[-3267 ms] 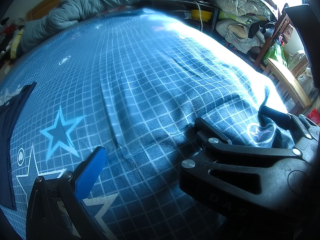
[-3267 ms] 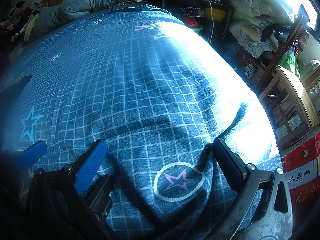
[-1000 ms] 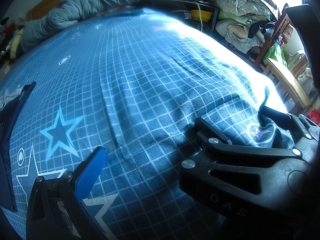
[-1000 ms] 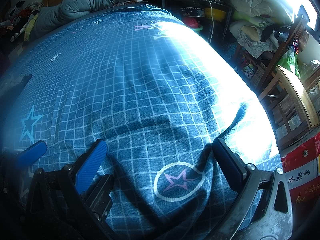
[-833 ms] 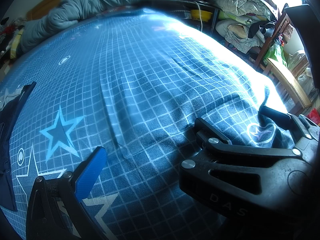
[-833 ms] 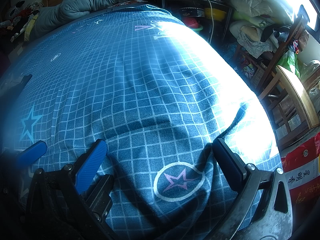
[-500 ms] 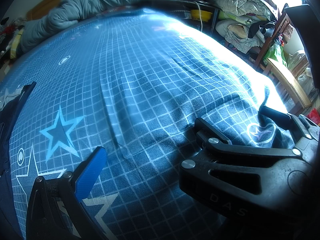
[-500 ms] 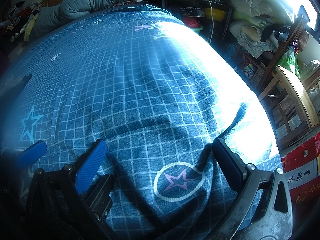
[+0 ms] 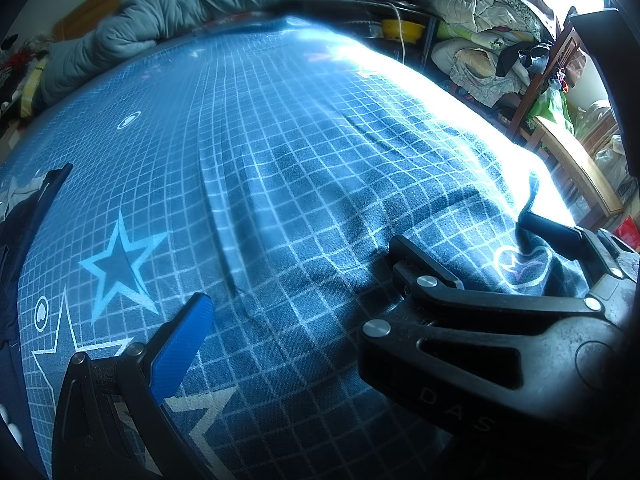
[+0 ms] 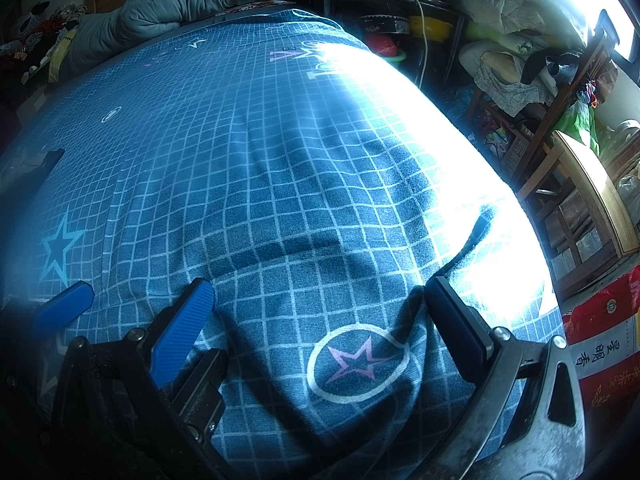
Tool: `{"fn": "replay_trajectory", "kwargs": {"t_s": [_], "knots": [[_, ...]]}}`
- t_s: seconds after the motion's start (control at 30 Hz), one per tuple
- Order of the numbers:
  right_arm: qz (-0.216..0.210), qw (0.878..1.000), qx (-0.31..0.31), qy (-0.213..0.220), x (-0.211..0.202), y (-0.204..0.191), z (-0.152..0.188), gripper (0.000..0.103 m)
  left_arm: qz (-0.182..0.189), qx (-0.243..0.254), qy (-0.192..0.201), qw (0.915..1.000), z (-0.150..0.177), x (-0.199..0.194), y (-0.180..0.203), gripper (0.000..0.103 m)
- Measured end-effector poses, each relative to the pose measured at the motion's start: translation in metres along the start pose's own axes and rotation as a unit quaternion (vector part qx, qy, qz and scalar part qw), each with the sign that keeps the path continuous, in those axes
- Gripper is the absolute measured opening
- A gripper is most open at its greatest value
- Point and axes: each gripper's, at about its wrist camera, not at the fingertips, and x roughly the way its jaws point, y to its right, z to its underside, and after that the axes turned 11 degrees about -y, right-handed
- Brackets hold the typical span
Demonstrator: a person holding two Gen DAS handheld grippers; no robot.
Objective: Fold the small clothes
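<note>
Far left in the left wrist view, a dark navy garment (image 9: 20, 240) lies at the edge of the blue grid-patterned bedsheet with printed stars (image 9: 280, 152), only partly in frame, well apart from both tools. Moving right, the left gripper (image 9: 296, 276) sits low over the sheet, its blue-padded finger (image 9: 180, 344) spread wide from the black one, nothing between them. Further right, the right gripper (image 10: 320, 308) is likewise splayed and empty, straddling a circled pink star print (image 10: 356, 362) near the sunlit bed edge. By the look of it, no fold has begun; this is the reach-for-the-garment stage. The next move calls for swinging both tools leftward to the navy piece and pinching its edge or corners to spread it flat.
</note>
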Motion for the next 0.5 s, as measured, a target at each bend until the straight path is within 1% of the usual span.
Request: {"fn": "replay_trajectory", "kwargs": {"t_s": [0.5], "knots": [[0.001,1.000,-0.001,0.000,-0.0009,-0.0004,0.0006,0.103,0.000,0.001,0.000,1.0000,0.0024,-0.0035,-0.0037,0.103]]}}
